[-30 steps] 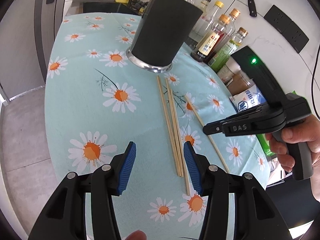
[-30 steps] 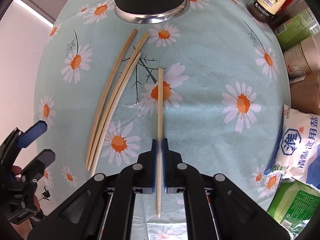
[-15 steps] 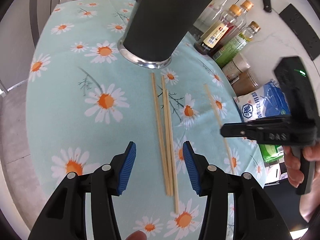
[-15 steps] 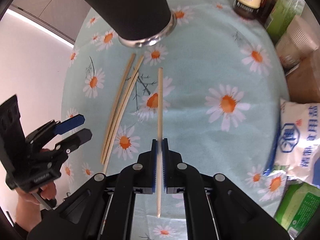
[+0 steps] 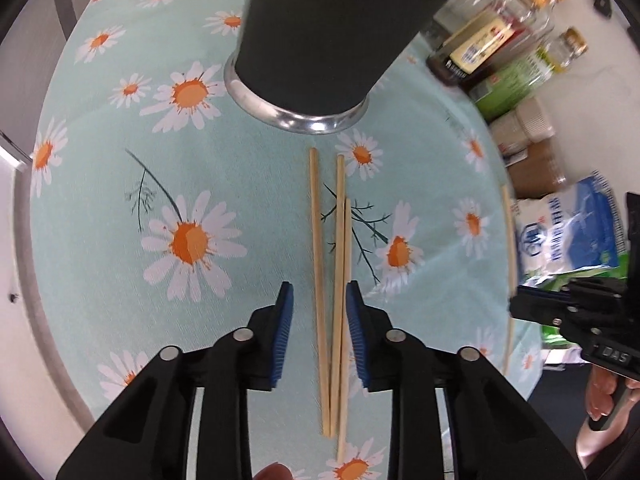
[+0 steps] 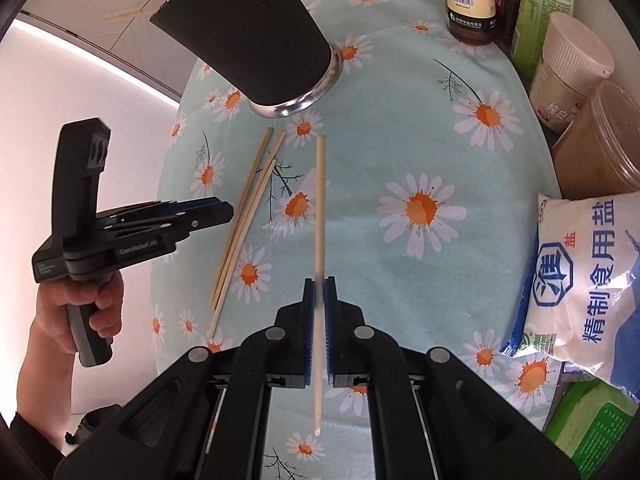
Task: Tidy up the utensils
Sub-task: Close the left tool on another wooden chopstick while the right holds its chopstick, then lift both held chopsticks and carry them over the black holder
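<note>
The right gripper (image 6: 319, 300) has its jaws clamped on a single chopstick (image 6: 320, 200), gripped low on its length so the long part juts out ahead over the table (image 6: 400, 128) and a short end sticks back between the arms of the tool. The left gripper (image 5: 319, 312) hangs over three loose chopsticks (image 5: 330, 264) that lie side by side on the daisy-print cloth; its jaws have just been closing and stand partly open, with the sticks running between the blue pads and neither pad pressing on them. Just beyond the far ends of those sticks stands the dark utensil holder (image 5: 320, 40) with a metal ring at its base. On the right are sauce bottles (image 6: 472, 0), jars and a salt bag (image 6: 584, 280).
</note>
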